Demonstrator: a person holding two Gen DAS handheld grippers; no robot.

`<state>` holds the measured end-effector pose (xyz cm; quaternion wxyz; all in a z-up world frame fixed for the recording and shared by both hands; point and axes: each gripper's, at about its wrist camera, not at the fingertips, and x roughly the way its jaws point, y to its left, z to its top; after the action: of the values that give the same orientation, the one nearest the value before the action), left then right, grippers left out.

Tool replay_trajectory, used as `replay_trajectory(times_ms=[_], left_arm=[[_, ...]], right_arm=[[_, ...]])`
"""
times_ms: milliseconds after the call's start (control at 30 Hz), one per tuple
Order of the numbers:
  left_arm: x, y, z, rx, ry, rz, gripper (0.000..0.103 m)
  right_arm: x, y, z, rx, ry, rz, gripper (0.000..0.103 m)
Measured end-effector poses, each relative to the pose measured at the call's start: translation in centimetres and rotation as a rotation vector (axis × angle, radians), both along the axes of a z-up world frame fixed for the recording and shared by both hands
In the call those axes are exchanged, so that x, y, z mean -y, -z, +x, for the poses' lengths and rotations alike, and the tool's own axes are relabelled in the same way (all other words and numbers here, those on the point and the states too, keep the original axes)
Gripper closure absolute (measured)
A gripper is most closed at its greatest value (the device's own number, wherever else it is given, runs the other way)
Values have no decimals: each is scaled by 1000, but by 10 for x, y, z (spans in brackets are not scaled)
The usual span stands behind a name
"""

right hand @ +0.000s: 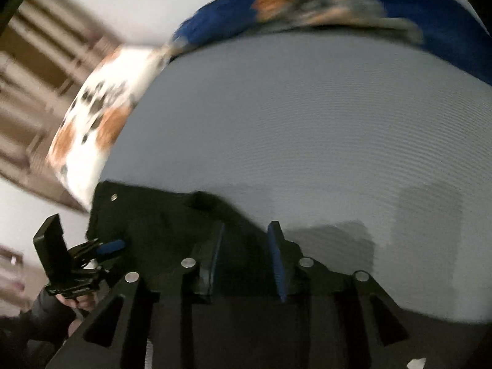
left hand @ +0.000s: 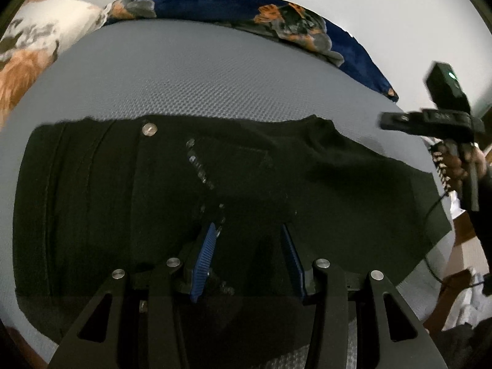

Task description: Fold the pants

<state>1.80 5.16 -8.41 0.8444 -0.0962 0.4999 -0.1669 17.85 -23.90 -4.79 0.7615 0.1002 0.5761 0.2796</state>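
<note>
Black pants (left hand: 184,190) lie under both grippers – left gripper (left hand: 247,230) and right gripper (right hand: 246,230) parted, seemingly empty (blurred).

The right gripper (right hand: 247,240) hangs over the edge of the black pants (right hand: 160,224), its blue-padded jaws parted with nothing pinched between them. The pants lie on a grey textured mattress (right hand: 307,138). At lower left, the left gripper (right hand: 112,246) reaches onto the pants. A blue floral blanket (right hand: 399,3) and a white-and-orange pillow (right hand: 98,117) border the mattress, blurred.
</note>
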Motion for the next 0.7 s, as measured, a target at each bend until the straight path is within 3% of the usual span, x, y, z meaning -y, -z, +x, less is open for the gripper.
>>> replay_trajectory(times_ms=[300, 333, 367, 400, 533, 700], left_arm=[[-7, 2, -11, 3, 21, -24, 58], [-7, 2, -12, 4, 25, -26, 58], [-8, 3, -12, 5, 26, -30, 58], [-10, 3, -12, 5, 26, -37, 58], [-15, 6, -12, 2, 21, -72, 58], [-15, 10, -15, 12, 28, -76, 58]], right_arm=[[-85, 39, 32, -139, -197, 6, 72], [-86, 39, 30, -134, -197, -1, 73], [-89, 39, 30, -123, -200, 3, 88], [-90, 37, 29, -107, -195, 6, 90], [-94, 25, 21, 14, -162, -36, 94], [-97, 47, 22, 38, -118, -93, 94]])
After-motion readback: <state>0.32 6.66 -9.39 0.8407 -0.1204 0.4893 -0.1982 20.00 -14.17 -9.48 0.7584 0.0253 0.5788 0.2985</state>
